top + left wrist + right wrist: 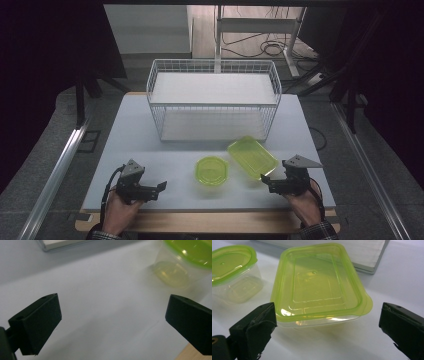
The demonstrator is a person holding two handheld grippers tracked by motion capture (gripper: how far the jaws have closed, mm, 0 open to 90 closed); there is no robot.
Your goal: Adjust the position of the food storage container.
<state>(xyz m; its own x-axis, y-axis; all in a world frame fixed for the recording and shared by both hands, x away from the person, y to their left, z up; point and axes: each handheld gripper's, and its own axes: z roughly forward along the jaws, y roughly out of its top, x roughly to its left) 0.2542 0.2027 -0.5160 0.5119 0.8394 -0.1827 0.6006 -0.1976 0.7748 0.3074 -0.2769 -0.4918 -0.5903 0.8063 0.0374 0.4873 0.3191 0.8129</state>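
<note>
Though light and empty, likely slippery and thin-walled: rectangular box [319,287] sits just ahead of wide-open right tongs [325,332]. Best gripped across its near short end, under the lid rim. Left tongs [112,322] open too, small tub [183,263] ahead.

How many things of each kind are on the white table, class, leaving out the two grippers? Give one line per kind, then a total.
Green-lidded clear containers: 2, a rectangular container and an octagonal container
White wire baskets: 1, the wire basket
Total: 3
</note>
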